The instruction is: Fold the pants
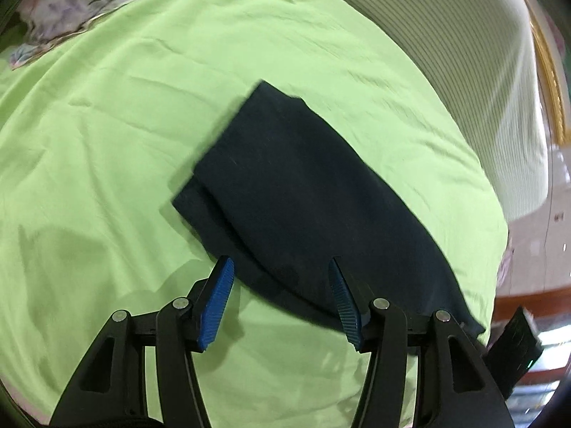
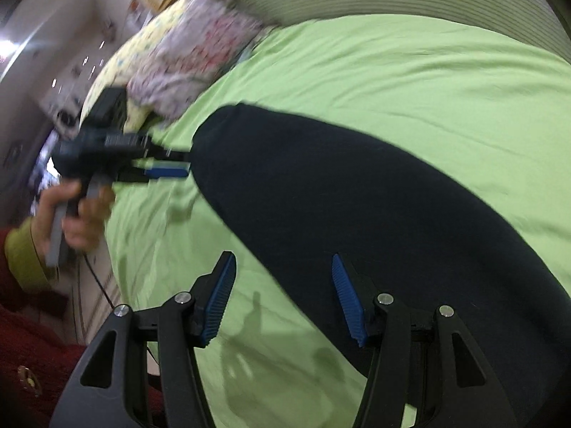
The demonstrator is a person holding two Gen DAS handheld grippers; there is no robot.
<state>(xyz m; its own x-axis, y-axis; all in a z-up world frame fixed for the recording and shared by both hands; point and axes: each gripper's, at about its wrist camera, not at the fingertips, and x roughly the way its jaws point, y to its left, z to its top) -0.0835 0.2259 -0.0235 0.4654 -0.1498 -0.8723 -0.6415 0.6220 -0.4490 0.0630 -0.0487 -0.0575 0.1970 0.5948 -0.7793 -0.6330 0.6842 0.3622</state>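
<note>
Dark navy pants [image 1: 307,192] lie folded into a long band on the green bedsheet [image 1: 107,149]. My left gripper [image 1: 279,259] hovers over their near edge, its blue pads apart and nothing pinched between them. In the right wrist view the pants [image 2: 357,207] run from the centre to the lower right. My right gripper [image 2: 282,255] is open above their left edge, one pad over the sheet and the other over the cloth. The left gripper [image 2: 167,167] also shows there, held by a hand [image 2: 82,221], with its fingers at the pants' far end.
Flowered bedding [image 2: 192,53] and a yellow pillow [image 2: 117,67] are piled at the head of the bed. A striped surface [image 1: 481,71] borders the sheet. The bed edge and floor [image 1: 528,267] lie to the right. A red sleeve with a yellow-green cuff [image 2: 25,256] is at the left.
</note>
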